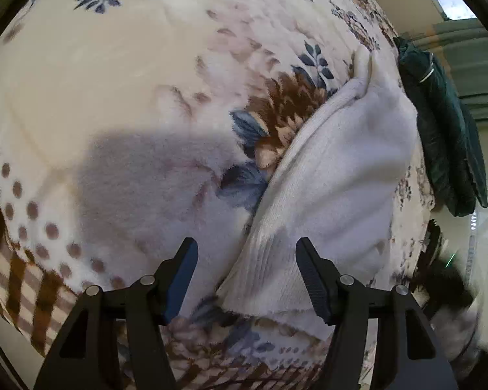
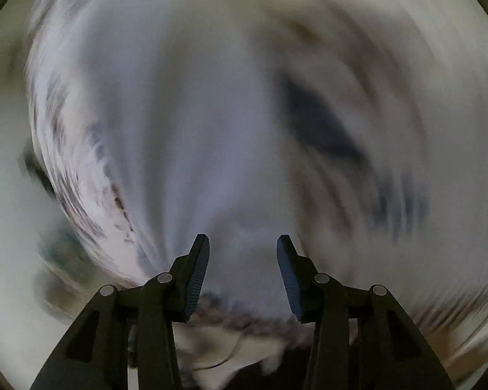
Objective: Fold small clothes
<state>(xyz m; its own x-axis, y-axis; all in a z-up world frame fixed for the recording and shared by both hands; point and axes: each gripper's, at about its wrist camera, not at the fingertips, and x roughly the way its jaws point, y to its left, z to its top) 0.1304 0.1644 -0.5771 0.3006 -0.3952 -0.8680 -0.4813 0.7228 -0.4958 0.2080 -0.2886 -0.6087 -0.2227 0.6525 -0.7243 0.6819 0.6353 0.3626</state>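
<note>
A blanket [image 1: 114,81] is spread across nearly the whole left wrist view, with a small garment [image 1: 335,182] laid on its right half, running diagonally from lower centre to upper right. The garment's near end is placed between the spread fingers of the left gripper [image 1: 247,276]. A bundled cloth [image 1: 445,136] is seen beyond the blanket's right edge. The right wrist view is motion-blurred; layout ahead of the parted right gripper [image 2: 243,273] cannot be resolved.

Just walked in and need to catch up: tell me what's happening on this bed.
A person with a gripper in each hand is folding small clothes. The left gripper hovers open over a white sock lying on the floral blanket, gripping nothing. The right gripper is open too, but its view is badly motion-blurred. A dark green garment lies nearby.
</note>
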